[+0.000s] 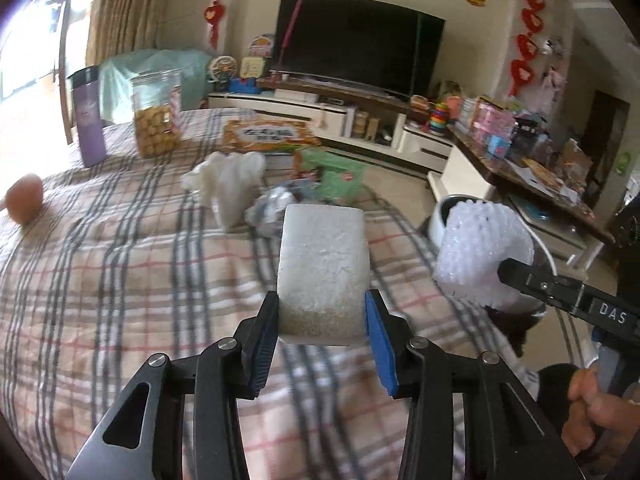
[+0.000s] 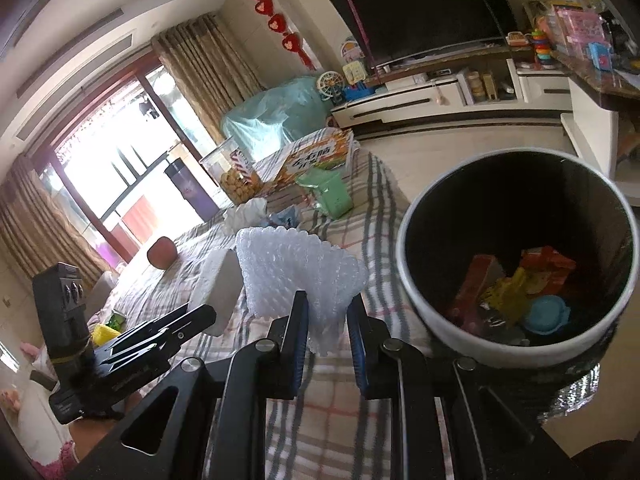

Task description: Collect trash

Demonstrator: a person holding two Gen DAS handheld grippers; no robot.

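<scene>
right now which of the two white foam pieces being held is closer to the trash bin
The netted foam sleeve in the right gripper; it hangs just beside the bin's rim. The solid foam block in the left gripper's jaws sits farther away, over the checked cloth.

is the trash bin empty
No, the right wrist view shows the trash bin already holding orange wrappers, a yellow piece and a blue lid at its bottom.

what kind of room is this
Most likely a home living room: a big TV on a low media unit, curtains beside a glass door, and a checked-cloth table with snacks.
</scene>
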